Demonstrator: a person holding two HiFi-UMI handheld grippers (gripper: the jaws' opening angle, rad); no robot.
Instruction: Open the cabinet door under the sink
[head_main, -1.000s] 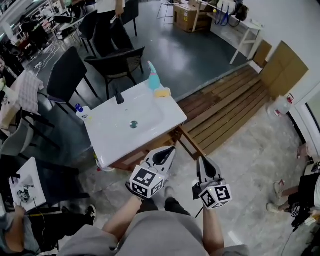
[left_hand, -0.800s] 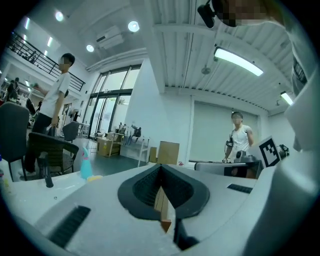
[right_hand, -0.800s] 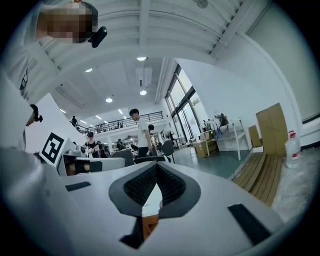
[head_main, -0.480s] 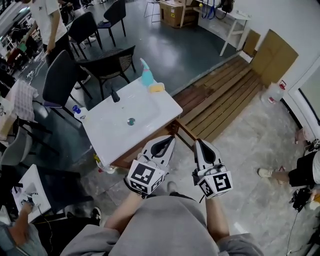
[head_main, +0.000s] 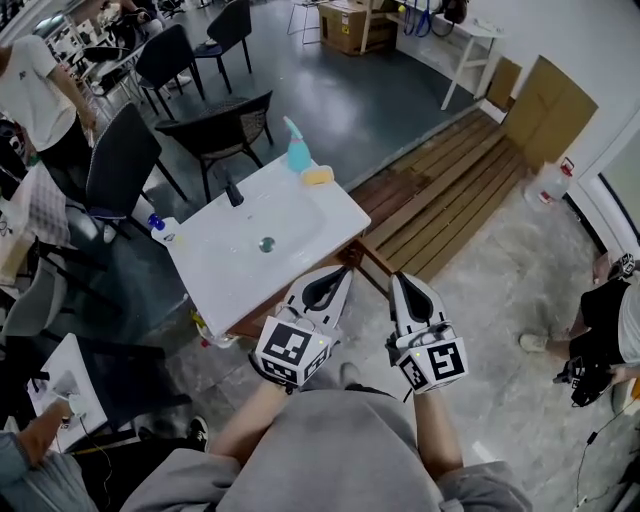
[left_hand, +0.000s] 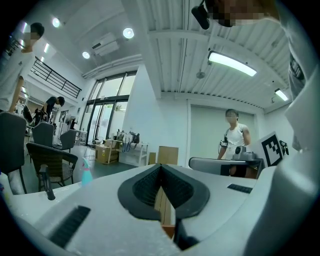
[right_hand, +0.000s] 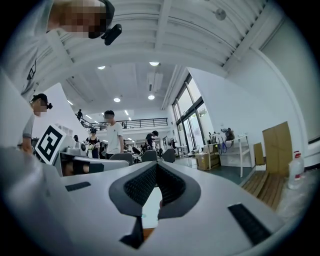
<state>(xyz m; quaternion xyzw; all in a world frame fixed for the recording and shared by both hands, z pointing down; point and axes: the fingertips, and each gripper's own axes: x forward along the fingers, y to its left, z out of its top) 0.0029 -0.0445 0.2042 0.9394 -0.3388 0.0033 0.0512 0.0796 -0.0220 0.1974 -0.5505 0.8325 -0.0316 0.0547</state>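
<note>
Opening not yet begun
The white sink (head_main: 236, 262) sits on the wooden cabinet (head_main: 262, 318), whose front faces the person, and the door appears untouched; the left gripper (head_main: 343, 272) and right gripper (head_main: 397, 281) hover near it, both pinched together on nothing

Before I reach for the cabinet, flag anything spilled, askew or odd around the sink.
Nothing looks spilled or damaged. On the sink, a spray bottle stands upright beside a sponge at the far corner.
</note>
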